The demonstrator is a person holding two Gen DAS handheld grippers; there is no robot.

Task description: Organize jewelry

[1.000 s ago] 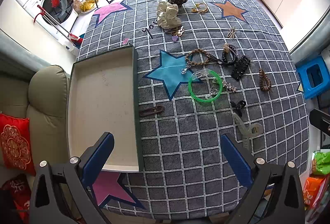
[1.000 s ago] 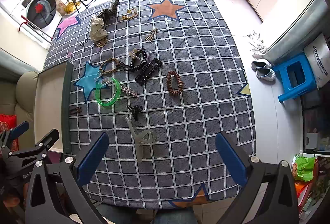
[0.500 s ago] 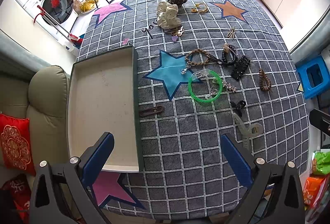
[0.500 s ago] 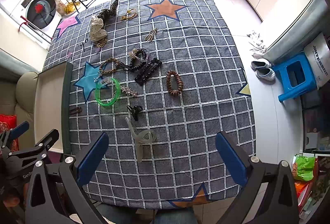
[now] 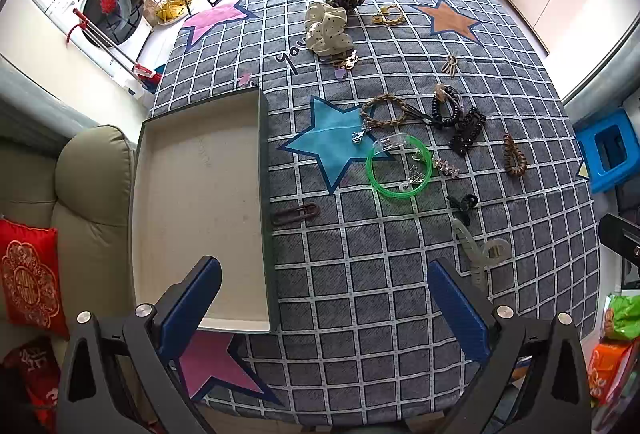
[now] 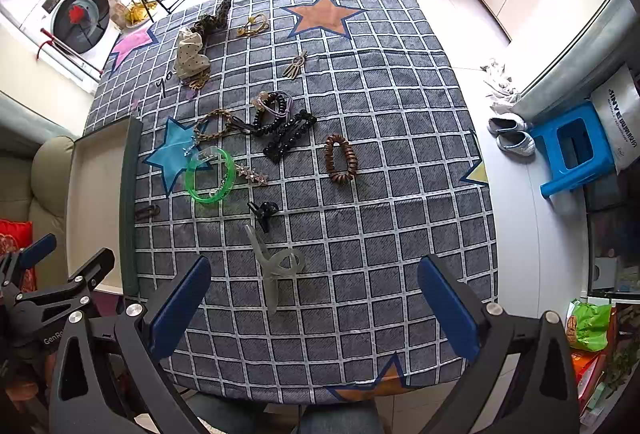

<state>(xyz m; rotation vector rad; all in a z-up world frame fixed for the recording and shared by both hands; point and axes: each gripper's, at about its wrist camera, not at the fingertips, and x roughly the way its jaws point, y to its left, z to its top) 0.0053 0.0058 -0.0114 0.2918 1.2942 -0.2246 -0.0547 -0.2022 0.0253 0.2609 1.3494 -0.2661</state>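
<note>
Stock: tray (image 5: 192, 170) at left holds nothing, every piece from bangle (image 5: 399, 168) to far scrunchie (image 5: 326, 30) unsorted on cloth (image 5: 380, 314); my left gripper (image 5: 324, 308) and right gripper (image 6: 314, 308) both spread, holding nothing.

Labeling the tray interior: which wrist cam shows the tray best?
Left wrist: the tray fills the left side, its whole bare floor and all walls visible. Right wrist shows the tray only as a narrow, foreshortened strip at the frame's left edge.

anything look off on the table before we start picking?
Nothing damaged or spilled. The tray is empty and overhangs the table's left edge towards the sofa, so it could tip if pushed. The jewelry lies loose, some overlapping: small silver pieces sit inside the green bangle. Both grippers, left gripper and right gripper, are open and empty.
</note>
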